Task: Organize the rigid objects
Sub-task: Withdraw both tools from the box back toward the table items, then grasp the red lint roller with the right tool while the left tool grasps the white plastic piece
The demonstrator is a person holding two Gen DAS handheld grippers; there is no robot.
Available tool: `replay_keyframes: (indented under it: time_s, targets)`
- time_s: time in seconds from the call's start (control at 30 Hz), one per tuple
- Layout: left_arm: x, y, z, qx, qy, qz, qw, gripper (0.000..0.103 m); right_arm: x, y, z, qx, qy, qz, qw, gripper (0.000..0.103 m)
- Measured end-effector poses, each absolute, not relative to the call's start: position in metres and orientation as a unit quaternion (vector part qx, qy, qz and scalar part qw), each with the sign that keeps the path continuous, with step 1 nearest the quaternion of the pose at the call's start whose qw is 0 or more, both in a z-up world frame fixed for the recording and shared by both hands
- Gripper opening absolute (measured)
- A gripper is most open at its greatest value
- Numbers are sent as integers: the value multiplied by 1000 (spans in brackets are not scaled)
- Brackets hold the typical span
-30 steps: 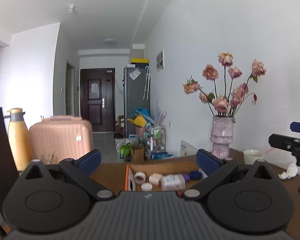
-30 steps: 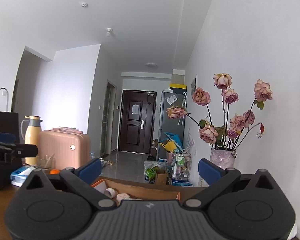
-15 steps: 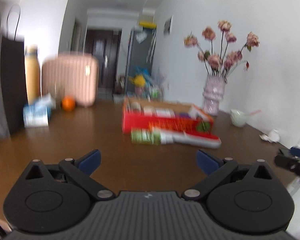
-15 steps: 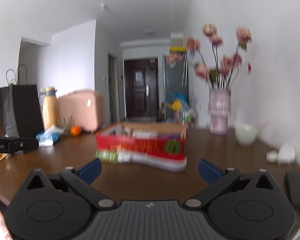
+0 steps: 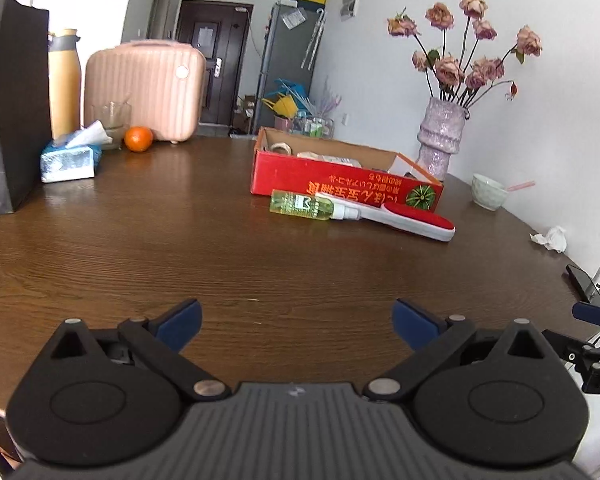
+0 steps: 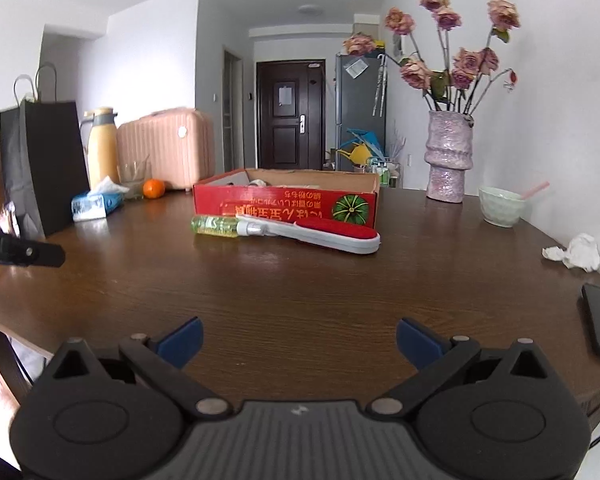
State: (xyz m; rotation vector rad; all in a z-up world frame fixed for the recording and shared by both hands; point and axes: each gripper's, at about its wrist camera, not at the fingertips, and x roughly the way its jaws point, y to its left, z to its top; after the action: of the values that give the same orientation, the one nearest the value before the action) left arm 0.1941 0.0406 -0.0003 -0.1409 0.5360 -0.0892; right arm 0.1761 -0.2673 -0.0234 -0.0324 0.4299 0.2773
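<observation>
Both the left gripper (image 5: 296, 316) and right gripper (image 6: 298, 336) are spread wide over the table (image 6: 300, 288); a bottle (image 6: 215, 226) and brush (image 6: 332, 236) lie touching the red box (image 6: 284, 204).

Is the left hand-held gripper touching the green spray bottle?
Apart. Left wrist view shows the open left hand-held gripper separated from the green spray bottle by bare table.

White walls and a white ceiling enclose a bright room where a dark brown wood-grain table (image 6: 300, 288) fills the foreground, and a narrow hallway behind it leads past a tall grey refrigerator (image 6: 360, 112) to a dark brown panelled door (image 6: 290, 114).
</observation>
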Motion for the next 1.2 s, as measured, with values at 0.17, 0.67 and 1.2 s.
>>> replay_keyframes:
  time_s: [0.17, 0.67, 1.2]
  targets:
    - [233, 41, -5, -63, 279, -46, 957, 103, 207, -267, -27, -18, 235, 136, 962, 103]
    - [421, 35, -8, -69, 303, -139, 940, 93, 367, -264, -22, -11, 258, 108, 960, 96]
    - [520, 21, -37, -121, 371, -156, 908, 24, 479, -317, -59, 214, 311, 117, 919, 56]
